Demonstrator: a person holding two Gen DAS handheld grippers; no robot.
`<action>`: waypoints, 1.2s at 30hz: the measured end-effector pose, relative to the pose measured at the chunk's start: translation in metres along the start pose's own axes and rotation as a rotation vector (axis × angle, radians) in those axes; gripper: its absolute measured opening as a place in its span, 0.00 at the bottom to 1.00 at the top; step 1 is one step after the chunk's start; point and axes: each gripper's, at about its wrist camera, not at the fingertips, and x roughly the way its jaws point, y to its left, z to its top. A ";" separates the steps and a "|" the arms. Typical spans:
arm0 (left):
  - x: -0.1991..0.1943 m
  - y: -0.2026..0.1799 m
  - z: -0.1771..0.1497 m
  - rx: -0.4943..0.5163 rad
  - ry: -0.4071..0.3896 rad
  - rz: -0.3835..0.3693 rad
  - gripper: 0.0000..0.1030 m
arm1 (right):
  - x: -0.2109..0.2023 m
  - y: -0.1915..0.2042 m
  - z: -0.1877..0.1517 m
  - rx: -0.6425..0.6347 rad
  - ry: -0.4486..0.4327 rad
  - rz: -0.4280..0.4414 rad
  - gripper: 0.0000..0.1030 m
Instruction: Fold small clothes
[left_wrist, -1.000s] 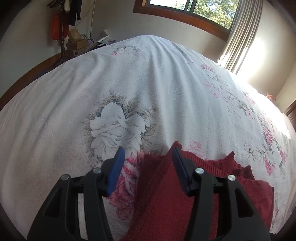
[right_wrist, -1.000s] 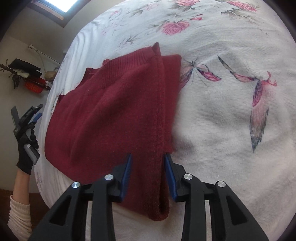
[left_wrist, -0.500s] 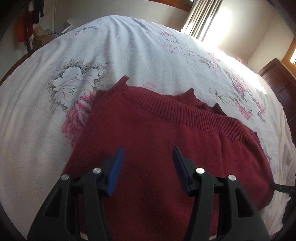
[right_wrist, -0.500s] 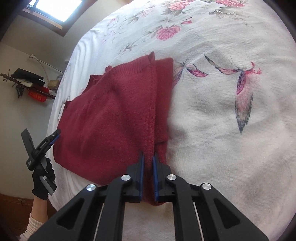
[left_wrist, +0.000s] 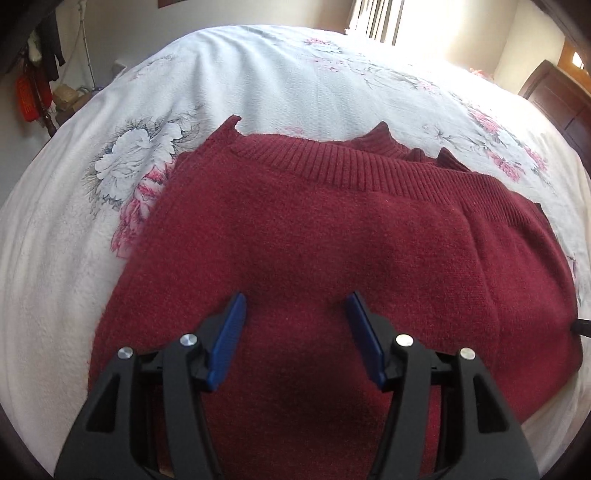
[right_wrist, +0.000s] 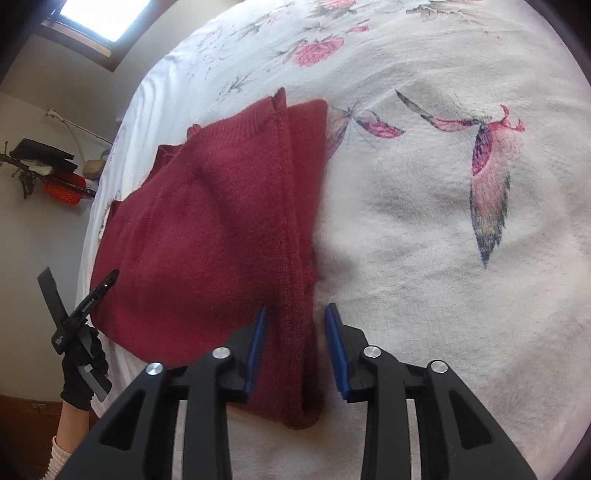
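A white bedspread (left_wrist: 288, 88) printed with grey and pink flowers is covering the bed and filling most of both views; in the right wrist view, butterflies are printed on it to the right of the garment. A dark wooden cabinet (left_wrist: 557, 99) is standing past the far right corner of the bed, and curtains (left_wrist: 376, 16) are hanging beside bright window light. Clutter with a red basket (right_wrist: 64, 188) is sitting against the wall off the bed's left side.

A dark red sweater (left_wrist: 332, 236) is lying folded on the bedspread, close to the near edge of the bed, its ribbed hem running across the far side in the left wrist view. Wide bare bedspread is lying open beyond it and to its right; nothing is resting on the sweater.

The left gripper (left_wrist: 295, 306) is hovering over the near part of the sweater with its blue pads (left_wrist: 229, 332) spread wide, gripping nothing. In the right wrist view it is showing at the bed's left edge, held by a black-gloved hand (right_wrist: 83, 369) with a pale sleeve below.

The right gripper (right_wrist: 294, 314) is sitting released, its pads apart on either side of the sweater's thick folded right edge, which is running between them; whether the pads are touching the knit is unclear.
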 end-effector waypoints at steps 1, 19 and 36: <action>-0.004 -0.001 0.000 -0.013 -0.003 -0.010 0.56 | -0.004 -0.001 0.002 0.006 -0.020 0.004 0.50; -0.005 -0.062 0.009 -0.027 0.031 -0.123 0.63 | 0.021 -0.003 0.017 0.040 -0.011 0.045 0.59; 0.021 -0.056 0.004 0.005 0.059 -0.132 0.67 | 0.040 -0.021 0.016 0.094 0.025 0.209 0.41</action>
